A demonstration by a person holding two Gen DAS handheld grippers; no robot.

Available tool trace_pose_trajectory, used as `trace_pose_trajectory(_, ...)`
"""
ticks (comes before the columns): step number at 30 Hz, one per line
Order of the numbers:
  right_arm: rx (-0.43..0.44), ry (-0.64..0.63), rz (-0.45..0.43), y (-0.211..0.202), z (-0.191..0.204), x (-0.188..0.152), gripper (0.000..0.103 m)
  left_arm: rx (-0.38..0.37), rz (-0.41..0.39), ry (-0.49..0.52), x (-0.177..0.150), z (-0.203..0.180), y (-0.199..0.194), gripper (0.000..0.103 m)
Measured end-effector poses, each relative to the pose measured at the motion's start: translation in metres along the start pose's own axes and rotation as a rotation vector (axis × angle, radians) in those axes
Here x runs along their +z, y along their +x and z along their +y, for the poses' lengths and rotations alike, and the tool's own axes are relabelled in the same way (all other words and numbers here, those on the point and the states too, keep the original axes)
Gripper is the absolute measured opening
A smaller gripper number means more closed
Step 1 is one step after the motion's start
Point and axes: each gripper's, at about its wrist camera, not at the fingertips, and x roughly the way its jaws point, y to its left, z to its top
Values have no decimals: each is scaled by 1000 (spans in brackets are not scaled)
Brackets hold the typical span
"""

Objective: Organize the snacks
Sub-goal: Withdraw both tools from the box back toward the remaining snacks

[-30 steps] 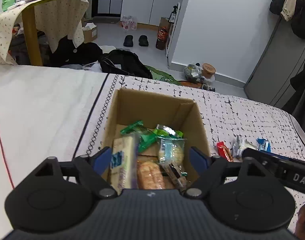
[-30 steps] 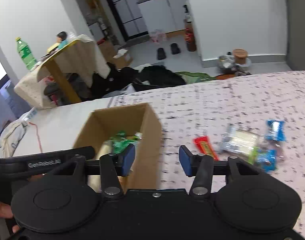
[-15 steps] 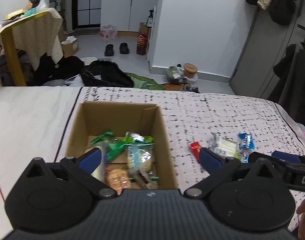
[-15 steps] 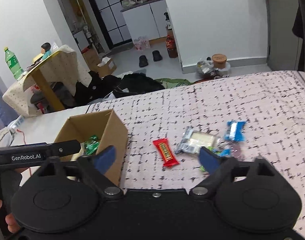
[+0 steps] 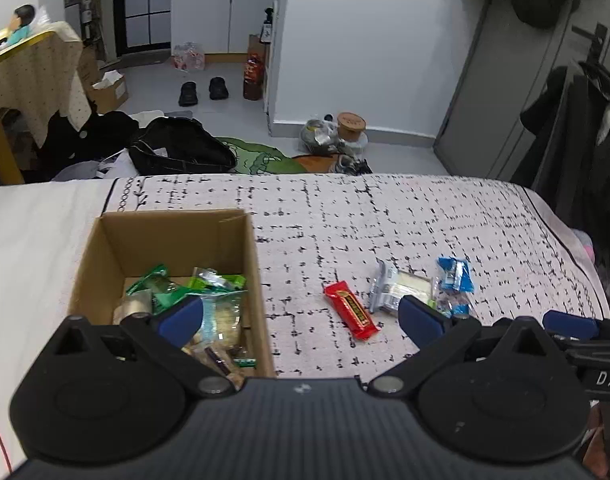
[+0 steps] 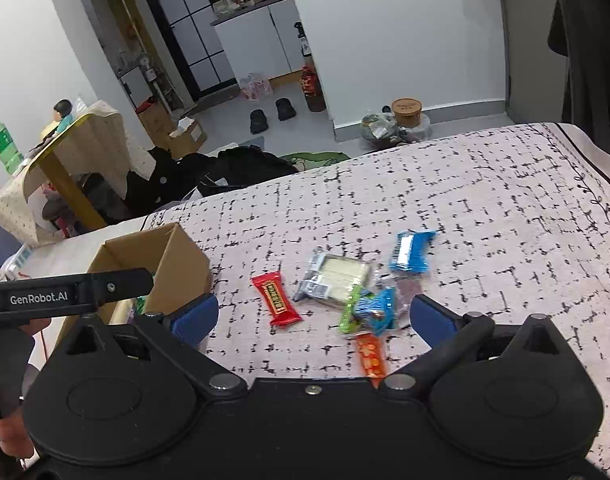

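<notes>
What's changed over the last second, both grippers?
Both grippers swung right, away from the cardboard box toward the loose snacks. The left gripper and right gripper have just been opening and now stand wide, nothing between them. The red bar, blue packets and box contents lie as before.

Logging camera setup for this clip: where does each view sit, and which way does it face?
Left wrist: on the left gripper, looking down at the cardboard box; both blue fingers show, open.
Right wrist: on the right gripper, looking down at loose snacks; fingers open, a hand shows.
Shared: box, red bar, bedspread.
</notes>
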Motion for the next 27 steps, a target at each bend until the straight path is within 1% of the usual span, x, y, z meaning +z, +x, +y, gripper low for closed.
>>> trace_pose_trajectory(3,-10,20,-1,-3,-11,1,103,-20,33,0,3,-10,6,103)
trace_pose_trajectory(6,-30,39,-14,-5,-24,1,103,-33,48,15,4,-23,11,103)
trace_pose_trajectory(10,-42,69,-19,-5,-41,0,103,-33,43,51,5,-41,17,102)
trace_pose_trajectory(13,-45,82,-22,-3,-49,-1,102,-52,37,56,6,-51,24,101)
trace_pose_trajectory(16,-44,89,-8,1,-54,-2,94,-61,41,41,8,-57,32,100)
trace_pose_trajectory(17,-42,94,1,3,-56,-3,92,-72,42,35,9,-59,35,98)
trace_pose_trajectory(20,-34,110,26,10,-60,-6,89,-72,32,29,11,-63,43,94)
trace_pose_trajectory(22,-22,124,36,16,-62,-7,89,-66,40,5,11,-62,52,88)
trace_pose_trajectory(24,-3,128,45,20,-61,-10,88,-32,54,-11,10,-59,59,75)
trace_pose_trajectory(27,11,129,77,31,-59,-17,78,-21,74,-55,9,-51,70,63)
